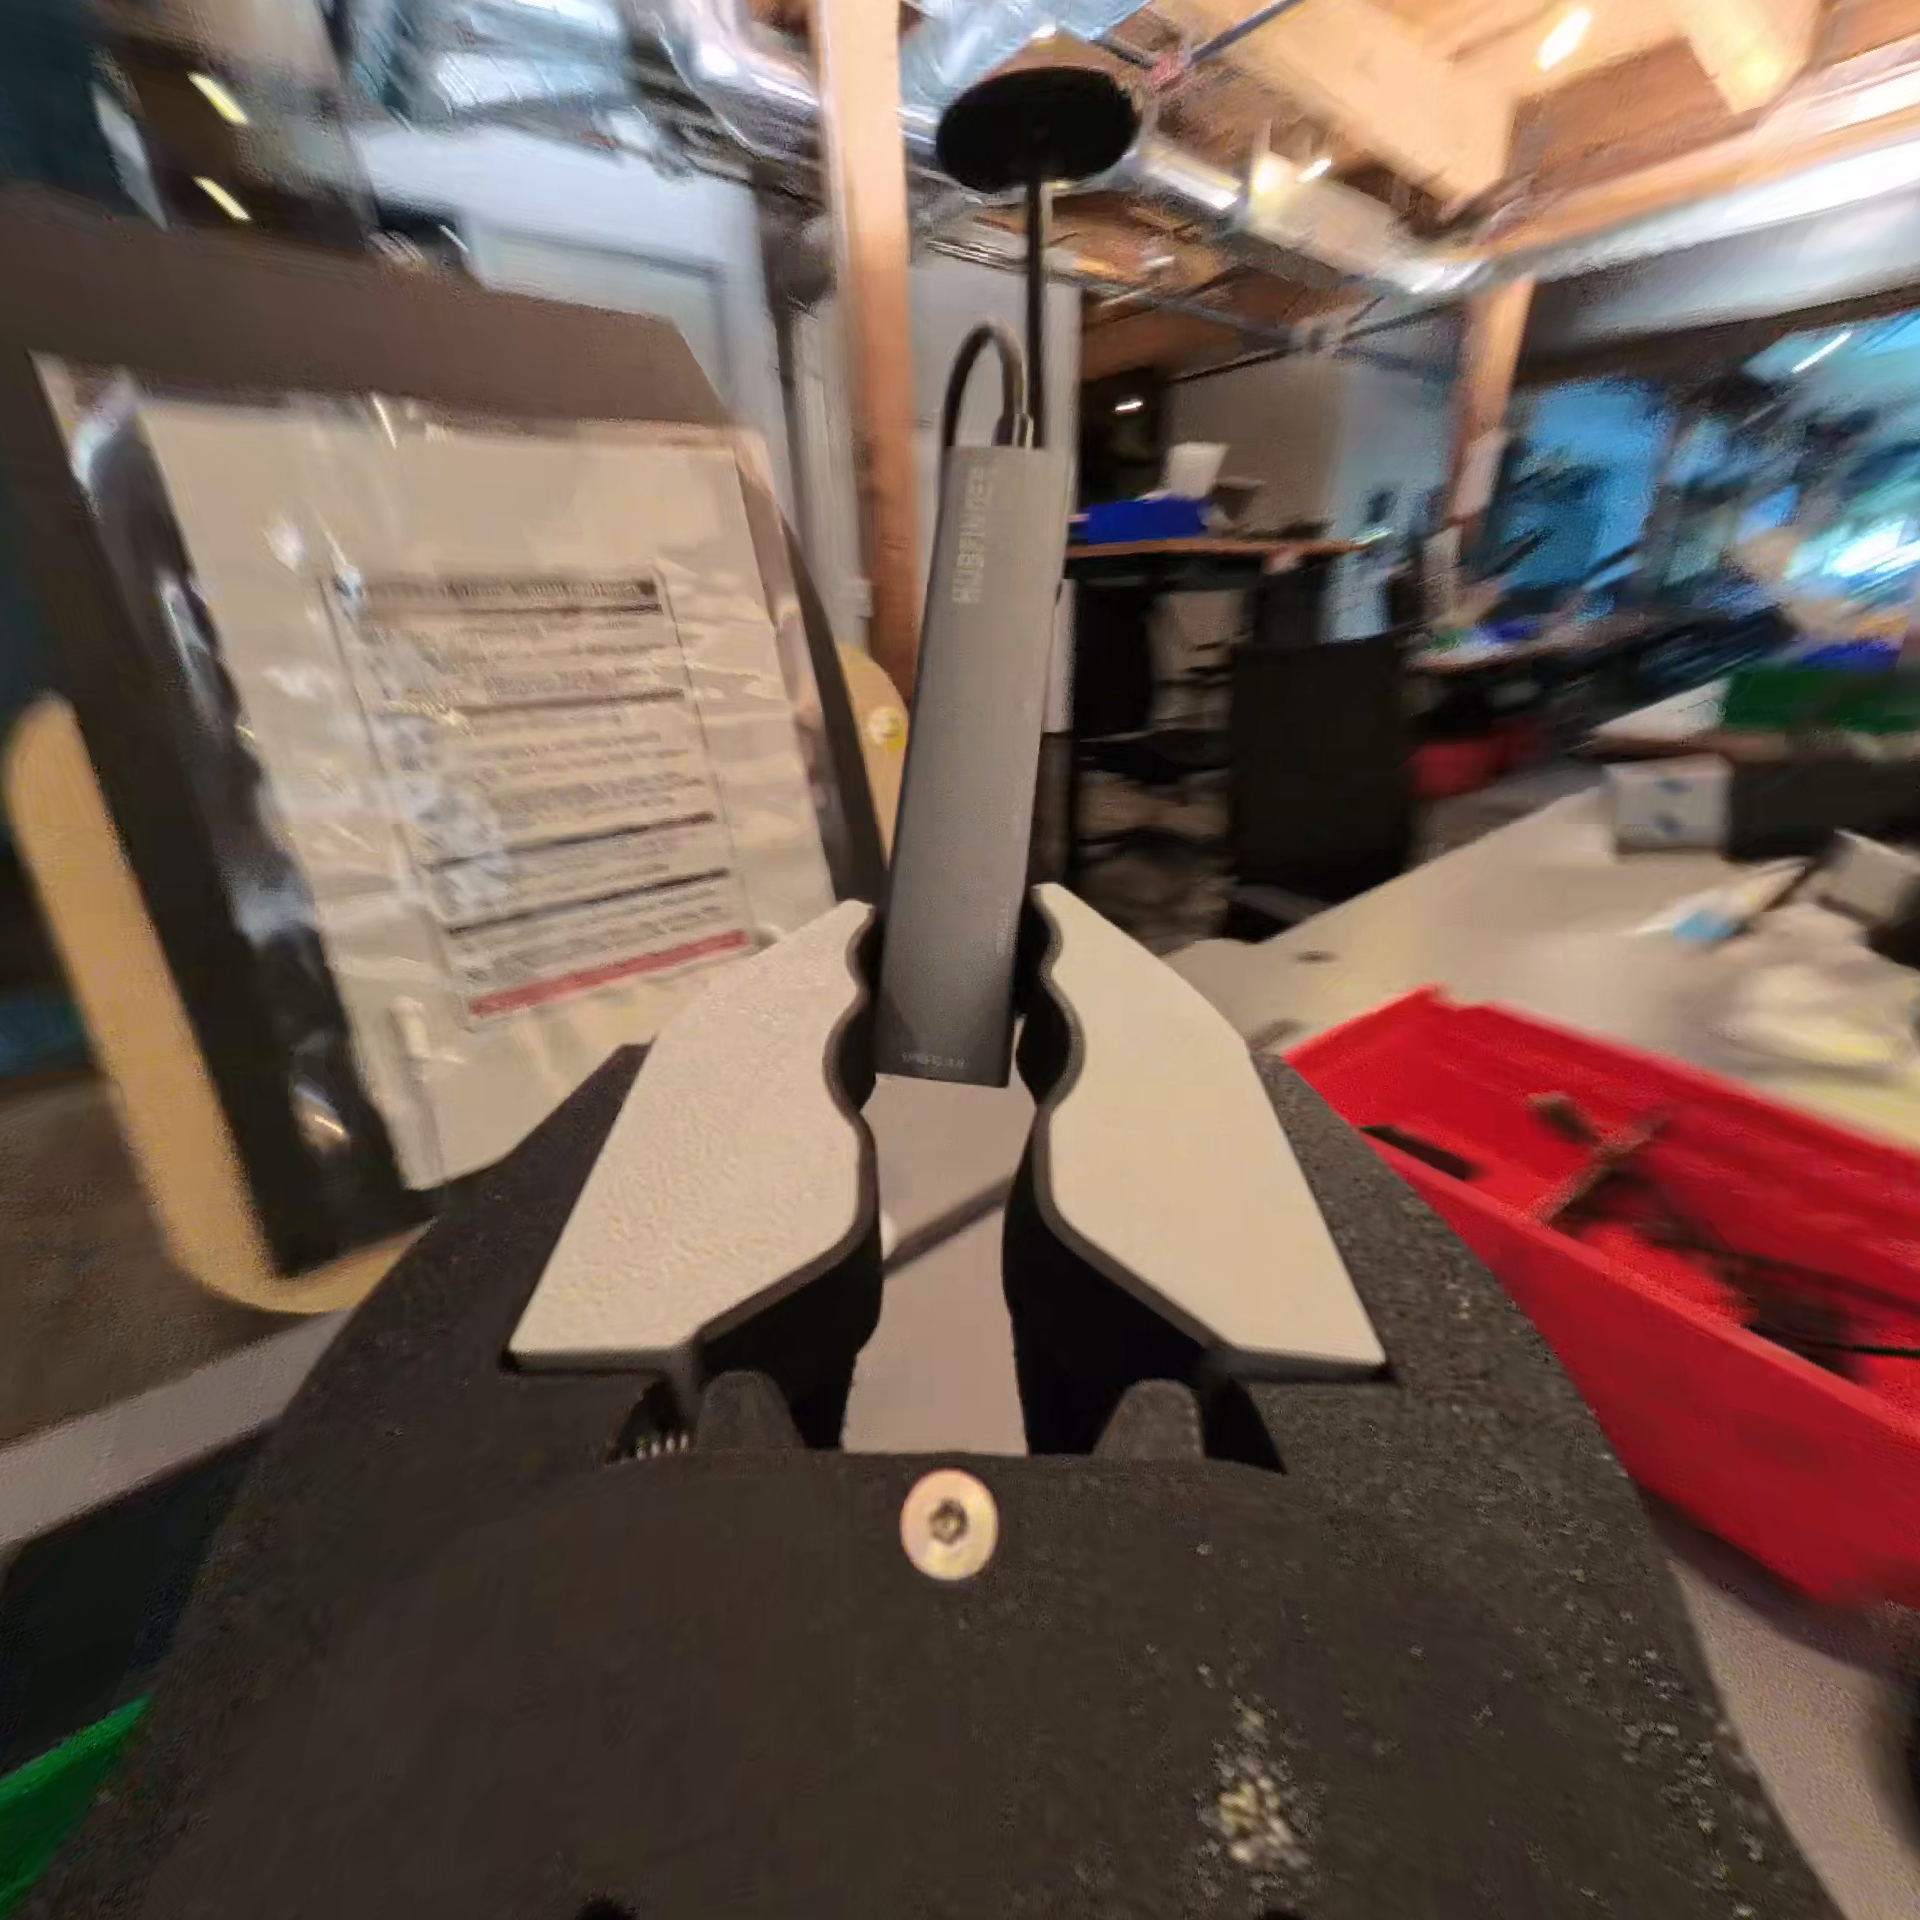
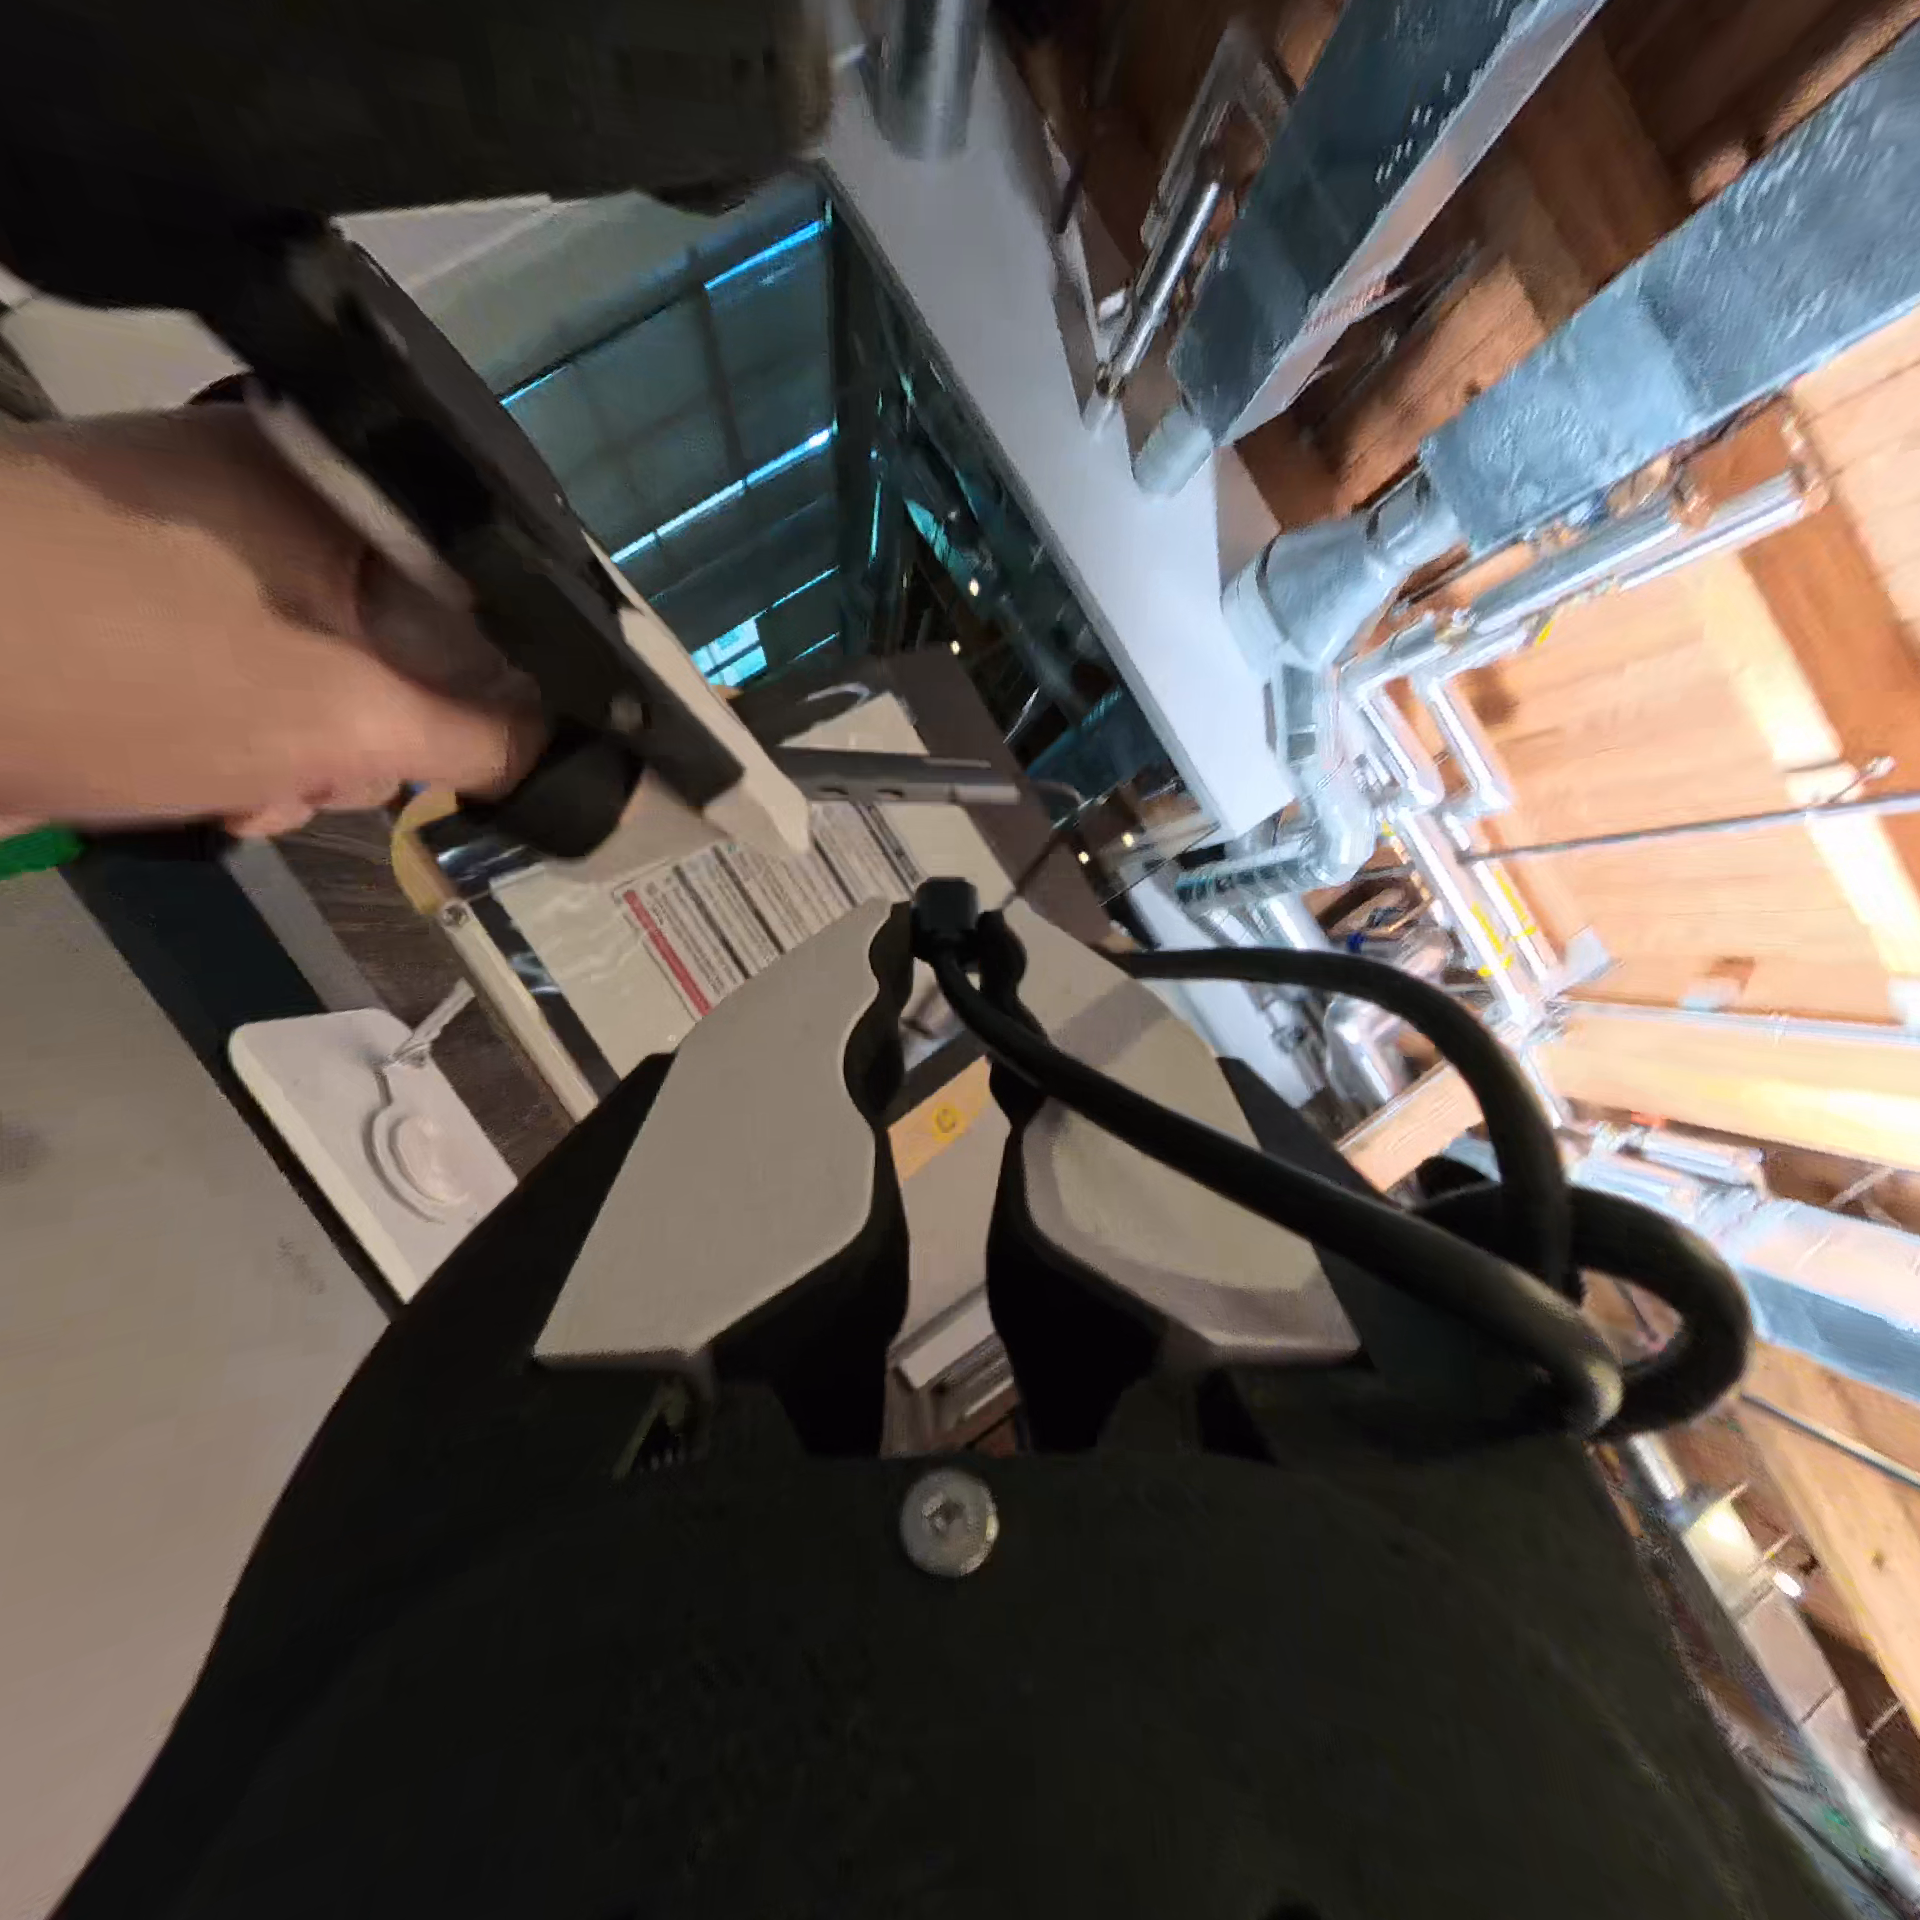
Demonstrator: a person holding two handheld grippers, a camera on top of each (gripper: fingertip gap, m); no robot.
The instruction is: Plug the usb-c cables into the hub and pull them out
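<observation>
Both cameras are sitting close behind their own fingers. The left one is looking level toward the hub (image 1: pixel 971 748), straight ahead. The right one, seemingly rolled sideways and blurred, is catching that same hub (image 2: pixel 894 777) from beside it.

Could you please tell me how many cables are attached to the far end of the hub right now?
1. A short black cable curves out of the far end of the hub, which the left gripper holds. Ports on the hub's hidden sides may hold others.

You have one grey hub (image 1: pixel 971 748); two tools, left tool (image 1: pixel 948 935) and right tool (image 2: pixel 948 935); one red tray (image 1: pixel 1621 1278); one black cable (image 2: pixel 1247 1153).
</observation>
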